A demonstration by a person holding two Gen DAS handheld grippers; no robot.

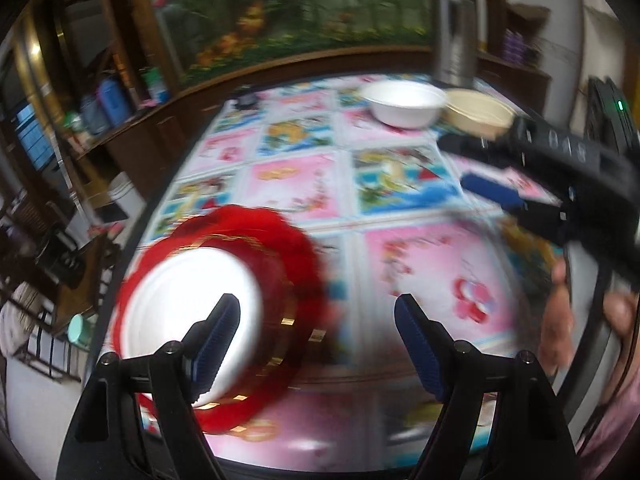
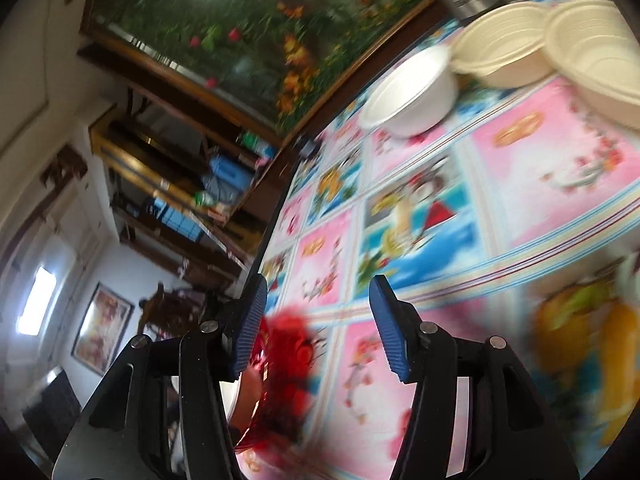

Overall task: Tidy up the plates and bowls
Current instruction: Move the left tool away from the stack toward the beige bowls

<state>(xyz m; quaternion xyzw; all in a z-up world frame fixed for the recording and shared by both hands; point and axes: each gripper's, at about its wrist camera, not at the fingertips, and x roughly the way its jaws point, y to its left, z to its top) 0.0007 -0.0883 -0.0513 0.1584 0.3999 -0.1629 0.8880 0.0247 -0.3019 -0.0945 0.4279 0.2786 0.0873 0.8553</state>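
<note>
Lying flat near the table's front-left edge, the round red-rimmed plate with gold trim and a white centre [image 1: 224,312] serves as the landmark. The left gripper [image 1: 316,336] hangs just above it with its blue-padded fingers spread wide and nothing between them, one finger over the white centre, probably so it can close on the rim. Right of the plate, the right gripper [image 2: 318,320] is likewise spread and empty, tilted over the pink-and-blue picture tablecloth [image 2: 460,240]. Far beyond the plate, the white plastic bowl [image 1: 404,104] sits beside two cream ribbed bowls [image 2: 504,44], seemingly grouped as bowls already. Behind them stands a steel thermos [image 1: 454,36]. Blur hides finer contact.
</note>
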